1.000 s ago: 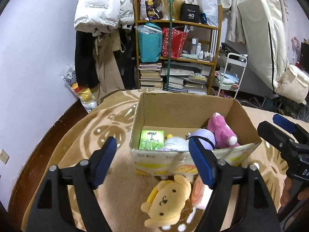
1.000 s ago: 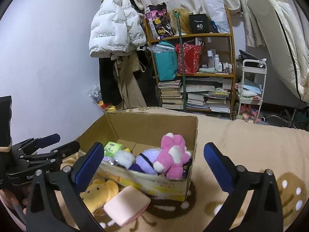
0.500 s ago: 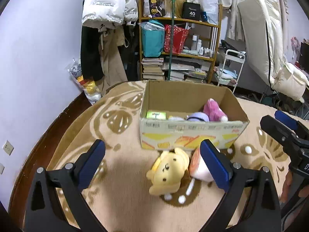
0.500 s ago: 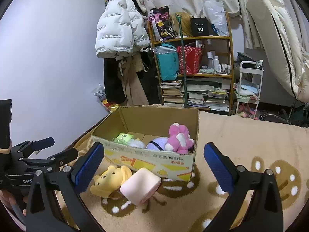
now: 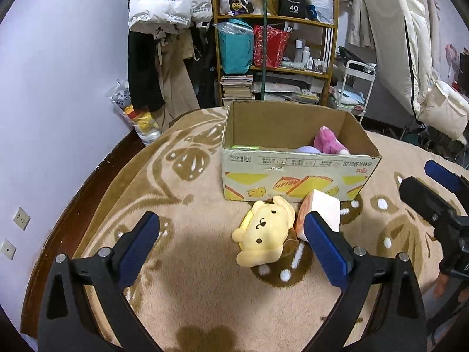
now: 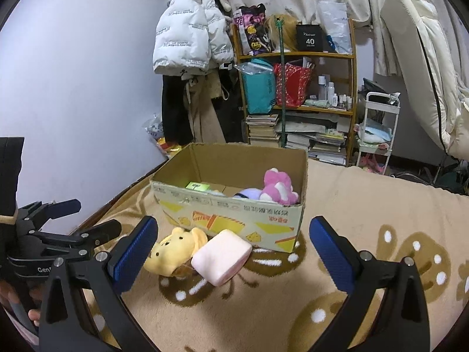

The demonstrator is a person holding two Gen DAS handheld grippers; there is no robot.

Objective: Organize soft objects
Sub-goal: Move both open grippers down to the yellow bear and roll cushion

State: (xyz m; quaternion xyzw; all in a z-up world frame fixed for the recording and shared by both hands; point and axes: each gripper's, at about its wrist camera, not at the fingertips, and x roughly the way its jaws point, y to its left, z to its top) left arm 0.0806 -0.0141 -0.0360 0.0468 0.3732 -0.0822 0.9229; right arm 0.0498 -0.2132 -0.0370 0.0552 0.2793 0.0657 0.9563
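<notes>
A cardboard box (image 5: 296, 173) (image 6: 231, 208) stands on the beige blanket. Inside it are a pink plush (image 5: 326, 143) (image 6: 277, 186), a lavender plush (image 6: 249, 194) and a green pack (image 6: 198, 186). A yellow dog plush (image 5: 265, 230) (image 6: 173, 250) and a pink-and-white soft block (image 5: 321, 212) (image 6: 221, 256) lie on the blanket against the box's front. My left gripper (image 5: 231, 248) is open and empty, just short of the yellow plush. My right gripper (image 6: 231, 252) is open and empty, framing the two toys; it also shows in the left wrist view (image 5: 433, 187).
A patterned beige blanket (image 5: 187, 287) covers the surface, with a dark wooden edge (image 5: 88, 187) at the left by the wall. Behind the box stand a cluttered shelf (image 5: 275, 58), hanging coats (image 5: 164, 29) and a white cart (image 5: 356, 88).
Both grippers have pulled back and risen away from the box, so the box looks smaller and both toys in front of it are in full view. Both stay open and empty.
</notes>
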